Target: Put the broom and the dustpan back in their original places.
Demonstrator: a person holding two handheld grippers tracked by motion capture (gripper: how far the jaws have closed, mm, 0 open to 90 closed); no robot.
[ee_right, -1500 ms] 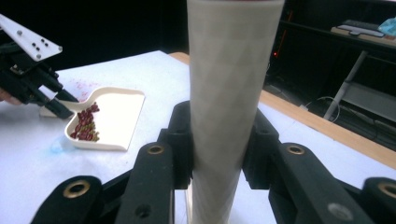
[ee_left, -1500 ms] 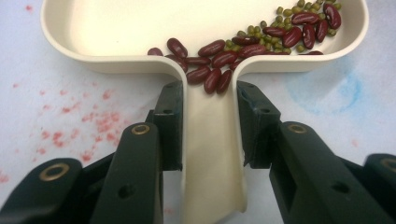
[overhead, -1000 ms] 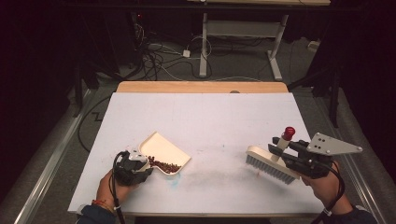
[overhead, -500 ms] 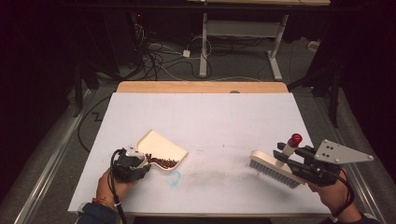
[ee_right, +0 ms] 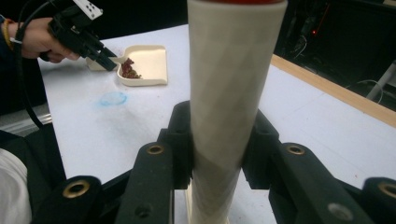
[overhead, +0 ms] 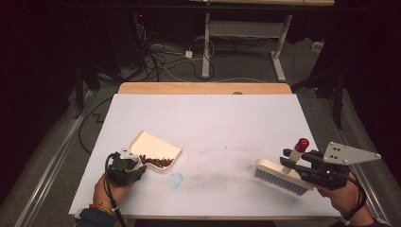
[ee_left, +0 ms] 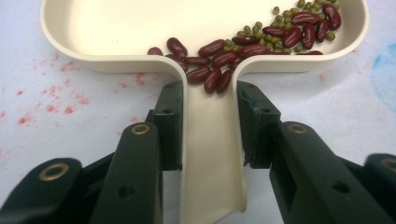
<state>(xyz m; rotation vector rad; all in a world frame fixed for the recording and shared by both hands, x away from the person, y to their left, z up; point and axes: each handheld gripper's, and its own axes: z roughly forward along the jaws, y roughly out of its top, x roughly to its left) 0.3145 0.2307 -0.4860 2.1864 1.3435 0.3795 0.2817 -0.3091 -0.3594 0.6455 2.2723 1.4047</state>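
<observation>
– What have your jaws got?

– My left gripper (ee_left: 208, 112) pinches the dustpan (overhead: 158, 146) by its handle; it sits on the worktop (overhead: 222, 123) at the near left, beans (ee_left: 261, 39) heaped inside it.

– And the right?

– My right gripper (ee_right: 217, 144) clamps the brush (overhead: 281, 176) handle; its bristles rest on the worktop at the near right.

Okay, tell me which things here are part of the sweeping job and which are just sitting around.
Part of the job:
- dustpan, handle clamped in the left gripper
- beans, red and small green, in the dustpan
- brush, handle clamped in the right gripper

Just around:
- blue smudge on the table cover
- red specks on the cover
- cables on the floor
</observation>
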